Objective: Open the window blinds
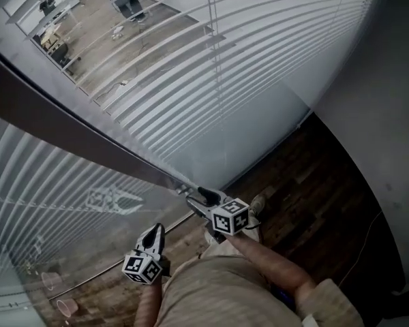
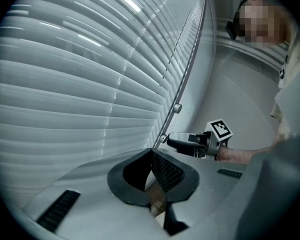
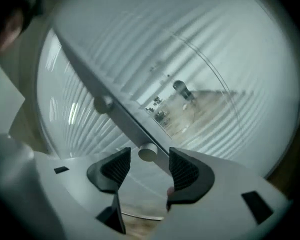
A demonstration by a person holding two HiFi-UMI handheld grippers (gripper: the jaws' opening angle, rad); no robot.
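Note:
White slatted blinds [image 1: 211,67] cover the window, and their thin tilt wand [image 2: 187,66] hangs beside them. In the right gripper view the wand [image 3: 115,115] runs diagonally down, and its round end knob [image 3: 148,153] sits between the spread pads without being pressed. My right gripper [image 3: 149,155] is open around that knob. From the head view it [image 1: 199,196] reaches up to the wand's lower end [image 1: 183,189]. My left gripper [image 2: 151,152] is shut with nothing in it, and it hangs lower and to the left [image 1: 155,233], apart from the wand. The left gripper view also shows the right gripper [image 2: 171,140] at the wand's tip.
A dark window frame bar [image 1: 68,125] crosses diagonally between two blind panels. Lift cords [image 1: 212,39] hang in front of the upper slats. Dark wood floor [image 1: 307,182] lies below, with a grey wall [image 1: 388,114] at the right. The person's arm [image 1: 273,257] and legs fill the bottom.

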